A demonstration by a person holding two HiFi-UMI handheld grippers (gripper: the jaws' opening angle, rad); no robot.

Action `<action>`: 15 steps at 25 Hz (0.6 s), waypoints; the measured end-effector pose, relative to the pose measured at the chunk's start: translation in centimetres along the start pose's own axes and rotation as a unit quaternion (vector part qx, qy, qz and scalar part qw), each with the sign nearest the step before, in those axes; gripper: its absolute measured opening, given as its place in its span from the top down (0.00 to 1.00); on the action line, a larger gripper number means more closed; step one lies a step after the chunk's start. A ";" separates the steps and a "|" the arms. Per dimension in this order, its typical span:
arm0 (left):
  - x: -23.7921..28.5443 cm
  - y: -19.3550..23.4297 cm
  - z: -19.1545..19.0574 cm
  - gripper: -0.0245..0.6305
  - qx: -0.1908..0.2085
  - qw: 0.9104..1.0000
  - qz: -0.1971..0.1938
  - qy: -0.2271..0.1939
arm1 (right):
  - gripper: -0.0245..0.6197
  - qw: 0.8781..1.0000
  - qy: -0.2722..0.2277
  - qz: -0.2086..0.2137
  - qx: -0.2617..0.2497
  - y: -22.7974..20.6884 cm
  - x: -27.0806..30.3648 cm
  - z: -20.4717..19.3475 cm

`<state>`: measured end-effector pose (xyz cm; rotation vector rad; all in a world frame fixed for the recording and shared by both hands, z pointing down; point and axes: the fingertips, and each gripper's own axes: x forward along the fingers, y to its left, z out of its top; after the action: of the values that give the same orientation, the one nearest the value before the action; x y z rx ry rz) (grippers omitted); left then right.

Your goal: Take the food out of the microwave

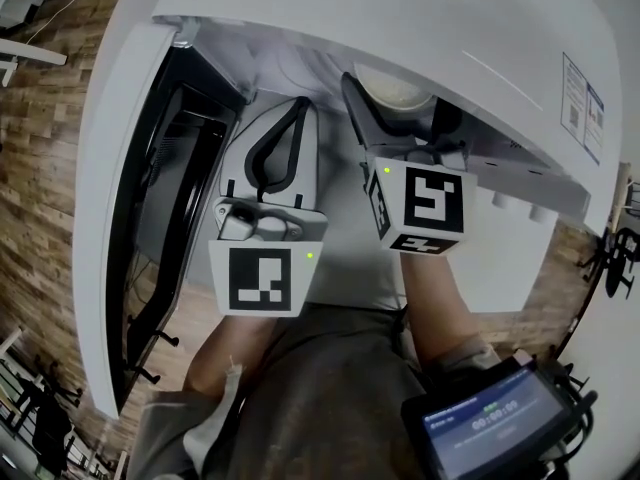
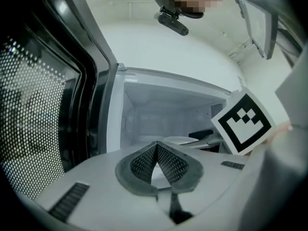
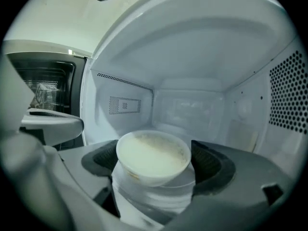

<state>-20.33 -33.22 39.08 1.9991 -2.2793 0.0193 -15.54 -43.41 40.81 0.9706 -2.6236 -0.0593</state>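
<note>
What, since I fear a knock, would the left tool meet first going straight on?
Probably the microwave's back wall: the left tool, shut, points level into the open cavity. The bowl lies slightly right of its line, though depth is unclear.

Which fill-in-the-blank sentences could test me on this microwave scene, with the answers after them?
1. The microwave door is ___.
2. The white bowl stands between the ___ of the right gripper.
3. The left gripper, its jaws shut, holds ___.
Missing words: open; jaws; nothing.
</note>
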 end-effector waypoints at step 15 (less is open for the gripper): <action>-0.2 -0.3 0.0 0.95 0.000 1.000 -0.007 0.014 | 0.10 0.998 0.031 0.041 -0.030 0.7 1.9 -0.6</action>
<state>-19.97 -33.10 39.01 2.0006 -2.2482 0.0452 -17.13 -44.05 42.04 0.8306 -2.5866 -0.0855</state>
